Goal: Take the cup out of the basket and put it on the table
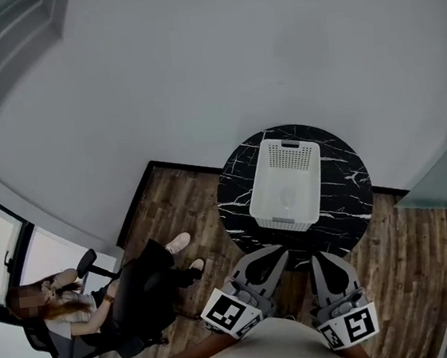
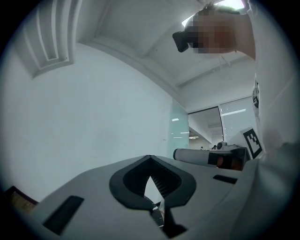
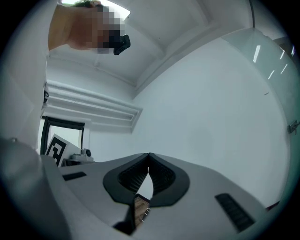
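A white slotted basket stands on the round black marble table. Inside it, a pale cup shows faintly against the bottom. My left gripper and right gripper are held low near my body, just short of the table's near edge and apart from the basket. Both point up and forward. In the left gripper view the left gripper's jaw tips meet with nothing between them. In the right gripper view the right gripper is shut and empty too. Those two views show only wall and ceiling.
A person sits on an office chair at the lower left, feet near the table. A glass panel stands at the right. The floor around the table is wood planks, and a white wall lies behind it.
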The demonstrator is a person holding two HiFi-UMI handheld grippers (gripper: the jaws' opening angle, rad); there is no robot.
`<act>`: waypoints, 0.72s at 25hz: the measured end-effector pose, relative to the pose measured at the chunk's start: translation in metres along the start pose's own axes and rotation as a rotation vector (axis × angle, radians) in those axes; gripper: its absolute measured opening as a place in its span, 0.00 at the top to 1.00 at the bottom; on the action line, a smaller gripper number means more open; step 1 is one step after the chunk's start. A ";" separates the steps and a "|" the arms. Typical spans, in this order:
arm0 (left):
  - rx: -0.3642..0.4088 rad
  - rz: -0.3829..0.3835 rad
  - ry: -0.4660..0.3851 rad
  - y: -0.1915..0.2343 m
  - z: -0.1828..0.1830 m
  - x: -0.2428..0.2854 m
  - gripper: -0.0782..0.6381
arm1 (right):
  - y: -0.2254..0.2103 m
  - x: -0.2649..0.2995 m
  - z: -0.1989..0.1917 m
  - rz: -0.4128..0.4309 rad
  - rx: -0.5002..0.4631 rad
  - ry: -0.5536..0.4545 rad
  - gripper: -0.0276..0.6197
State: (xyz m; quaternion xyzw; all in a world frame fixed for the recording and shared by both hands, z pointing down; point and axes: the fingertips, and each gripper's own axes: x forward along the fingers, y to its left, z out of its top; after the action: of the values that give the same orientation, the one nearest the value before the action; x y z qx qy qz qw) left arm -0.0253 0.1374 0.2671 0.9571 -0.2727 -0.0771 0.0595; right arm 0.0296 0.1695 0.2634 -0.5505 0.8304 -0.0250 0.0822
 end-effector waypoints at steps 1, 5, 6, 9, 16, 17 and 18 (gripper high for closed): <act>-0.005 -0.002 0.001 0.010 0.002 0.003 0.90 | -0.002 0.010 0.000 -0.003 -0.001 0.005 0.95; -0.030 -0.013 0.004 0.044 0.006 0.014 0.90 | -0.005 0.048 -0.003 -0.011 -0.011 0.018 0.95; -0.033 -0.018 0.003 0.052 0.007 0.016 0.90 | -0.005 0.057 -0.004 -0.013 -0.014 0.020 0.95; -0.043 -0.035 0.001 0.074 0.010 0.024 0.90 | -0.006 0.080 -0.006 -0.022 -0.024 0.029 0.95; -0.046 -0.065 -0.006 0.115 0.012 0.036 0.90 | -0.011 0.122 -0.016 -0.048 -0.035 0.037 0.95; -0.047 -0.070 -0.003 0.118 0.012 0.038 0.90 | -0.012 0.125 -0.017 -0.051 -0.033 0.037 0.95; -0.049 -0.074 0.005 0.120 0.010 0.039 0.90 | -0.013 0.128 -0.018 -0.054 -0.032 0.037 0.95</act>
State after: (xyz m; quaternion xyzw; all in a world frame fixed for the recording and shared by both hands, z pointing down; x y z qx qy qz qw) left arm -0.0560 0.0143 0.2712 0.9650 -0.2351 -0.0836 0.0806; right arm -0.0104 0.0463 0.2691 -0.5735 0.8168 -0.0242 0.0574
